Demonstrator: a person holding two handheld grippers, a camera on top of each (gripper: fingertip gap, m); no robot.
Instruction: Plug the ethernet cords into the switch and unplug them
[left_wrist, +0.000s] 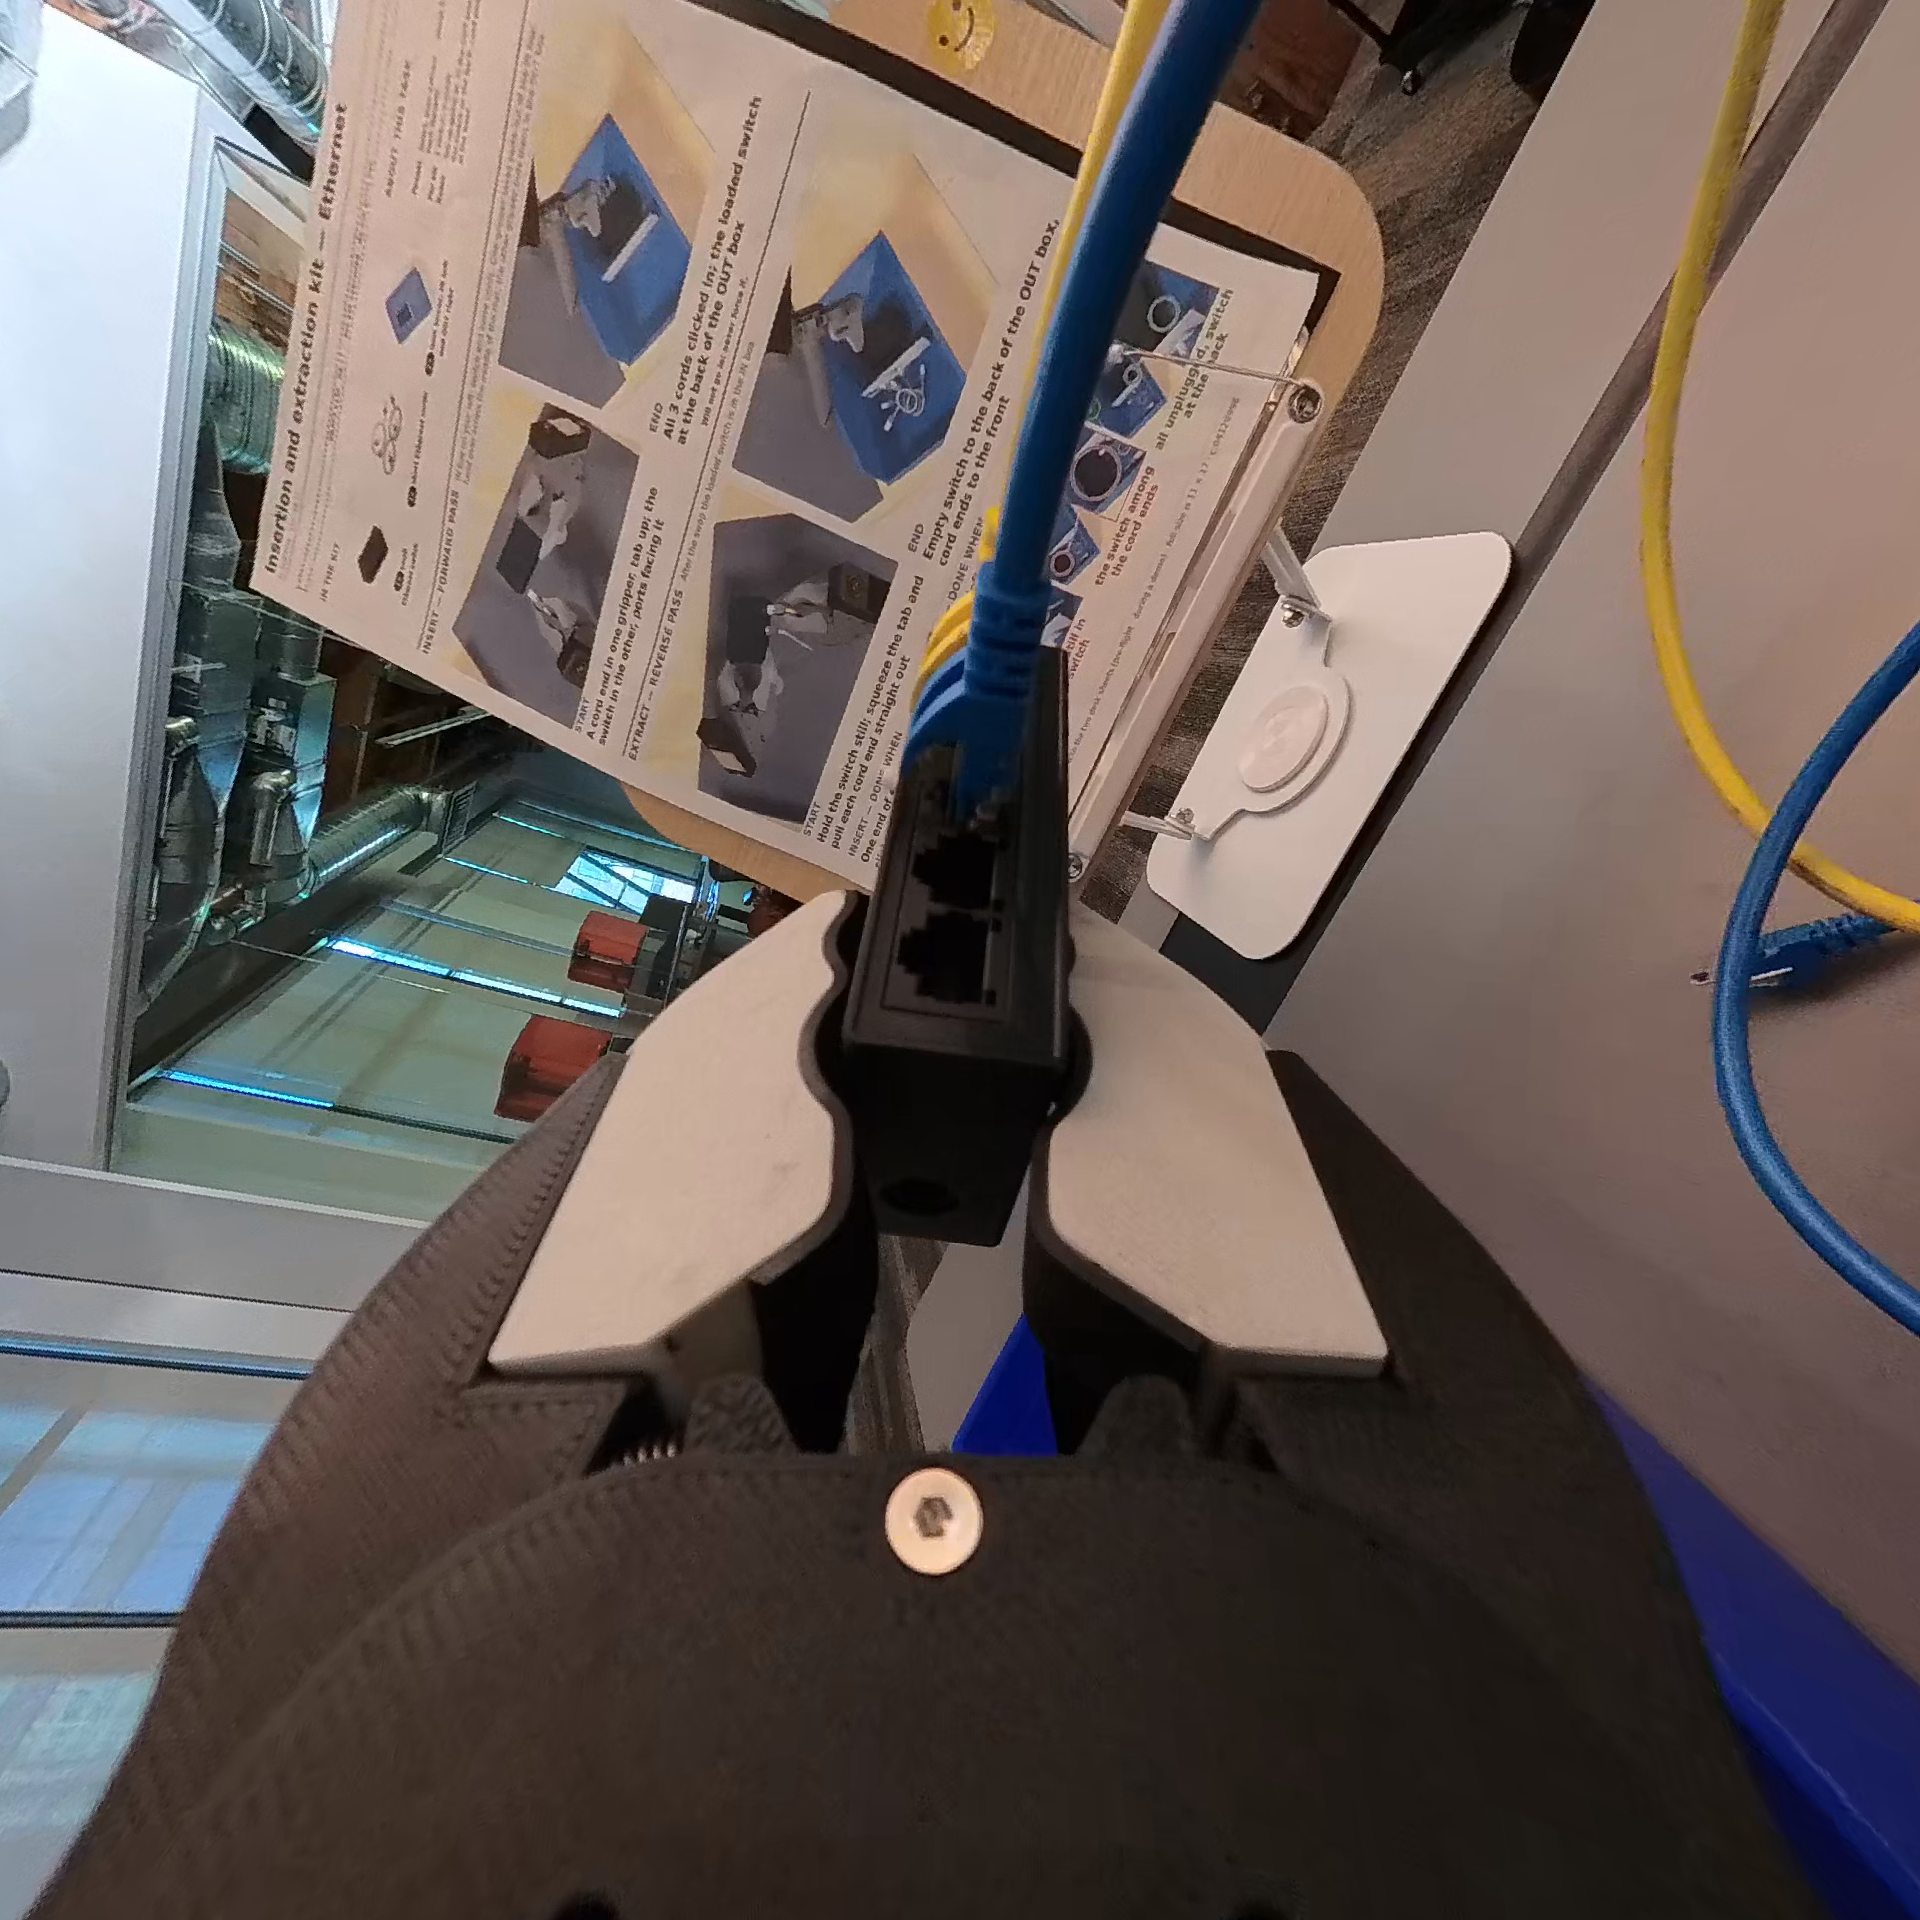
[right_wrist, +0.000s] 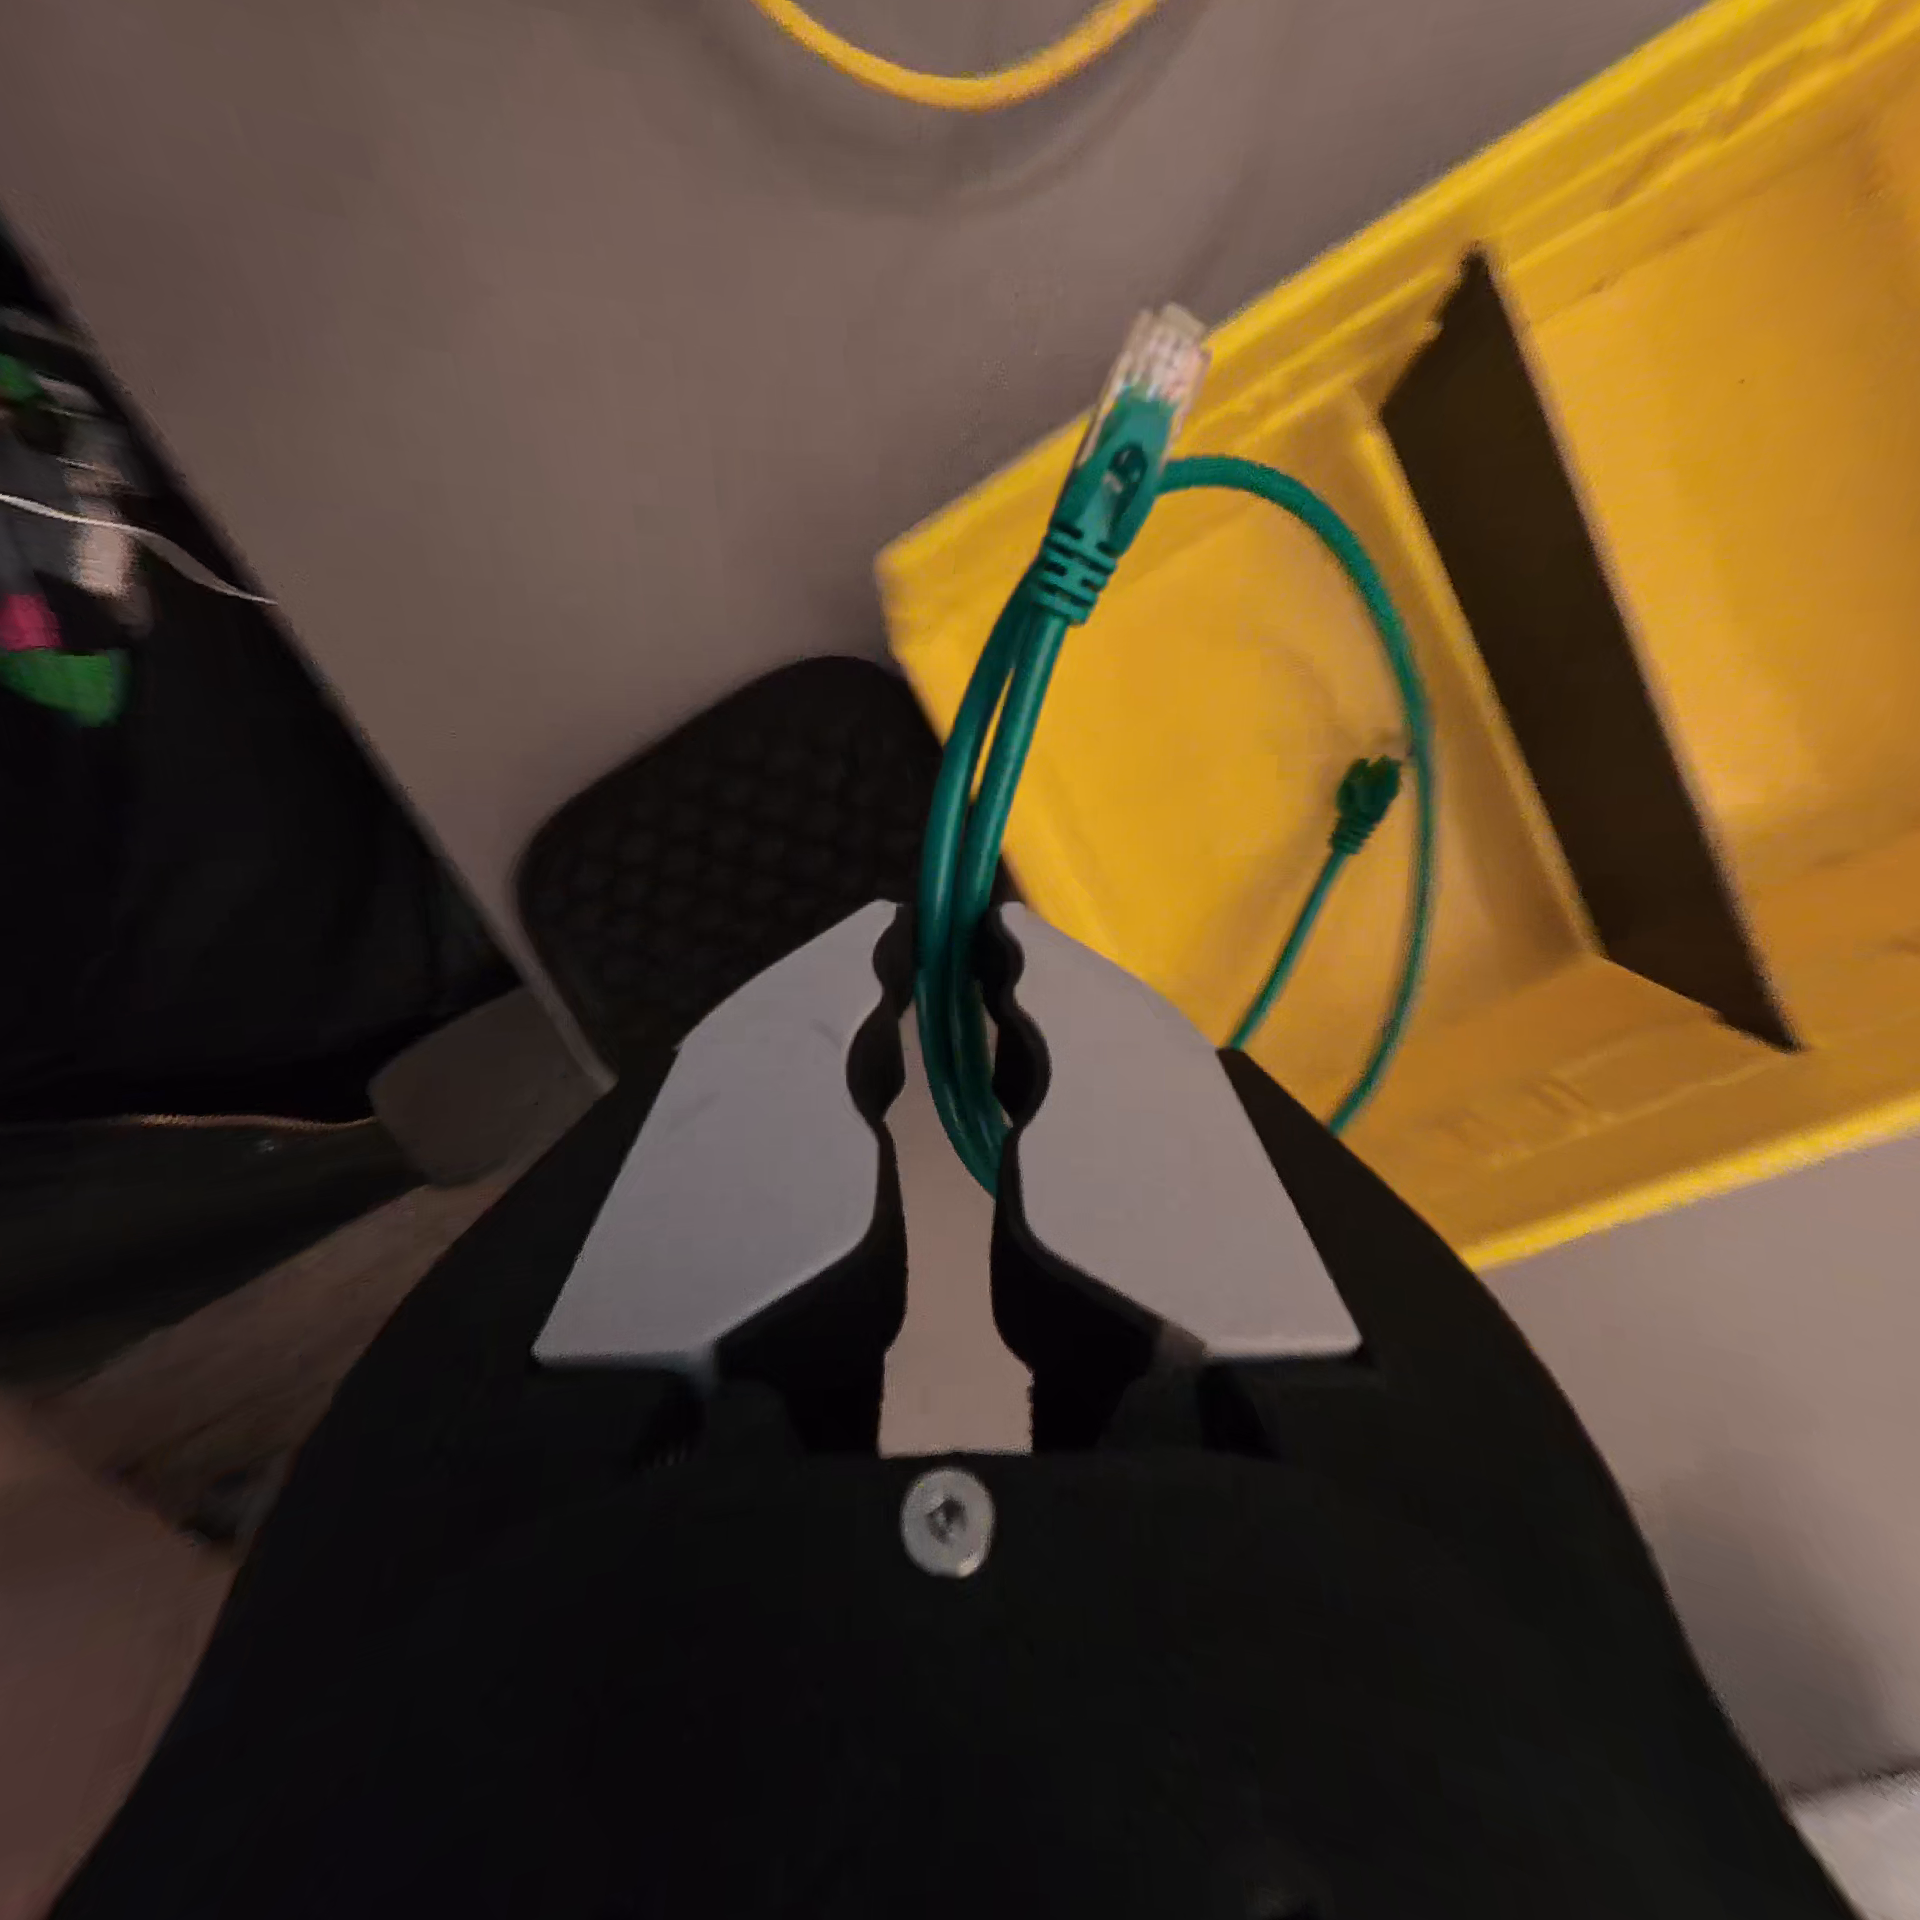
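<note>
In the left wrist view, the left tongs are clamped on the sides of a small black switch, gripping it near one end so that its row of ports faces the camera and stays free for plugging. The switch is a narrow black box held in the air above the grey tabletop. A blue cord is seated in a port towards the far end of the row, its ribbed blue boot standing out of the socket, and a yellow cord appears to be plugged in just behind it; the two nearest ports look empty. The cords' slack arcs away and lies looped on the tabletop towards its right edge. Behind the switch stands an instruction sheet on a white-footed stand near the tabletop's far edge. In the right wrist view, which is somewhat blurred, the right tongs are closed on a thin green cord, pinching two doubled strands a little below the plug so the connector points forward, ready to be steered into a port. The plug is clear plastic with a green boot; the cord's other end hangs loose in front of a yellow bin resting on the tabletop.
</note>
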